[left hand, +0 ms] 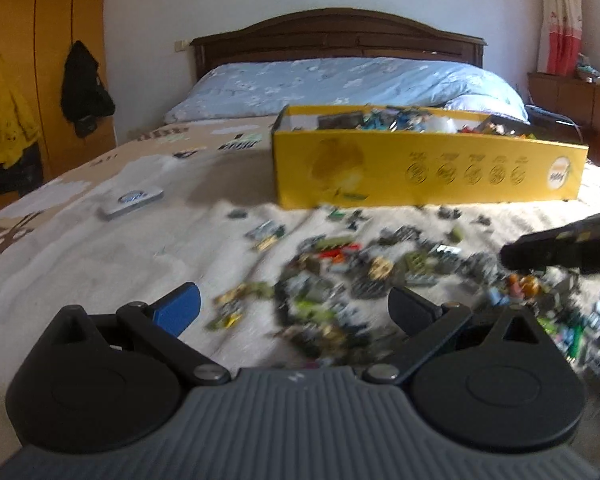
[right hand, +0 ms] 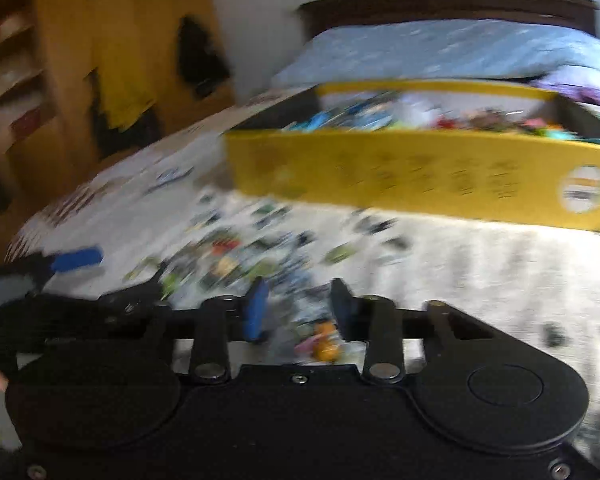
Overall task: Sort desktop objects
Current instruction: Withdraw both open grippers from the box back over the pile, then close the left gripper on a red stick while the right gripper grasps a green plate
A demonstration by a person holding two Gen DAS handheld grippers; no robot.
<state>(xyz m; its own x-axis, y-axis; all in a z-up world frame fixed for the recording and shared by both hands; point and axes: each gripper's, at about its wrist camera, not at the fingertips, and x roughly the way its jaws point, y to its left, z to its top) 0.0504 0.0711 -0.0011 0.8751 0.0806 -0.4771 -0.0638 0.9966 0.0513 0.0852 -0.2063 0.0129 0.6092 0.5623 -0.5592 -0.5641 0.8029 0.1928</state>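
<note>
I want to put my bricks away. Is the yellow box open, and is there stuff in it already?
Open, partly filled: the yellow box has no lid on top, and colourful toy pieces show above its front wall.

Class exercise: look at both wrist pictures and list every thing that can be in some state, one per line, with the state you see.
Yellow box: open on top, partly filled with toy pieces.
Pile of small toy pieces: loose, scattered on the bedspread in front of the box.
Left gripper: open wide, nothing between the fingers.
Right gripper: jaws narrowed, apart, over an orange piece; grip not confirmed.
Silver device: lying flat.
</note>
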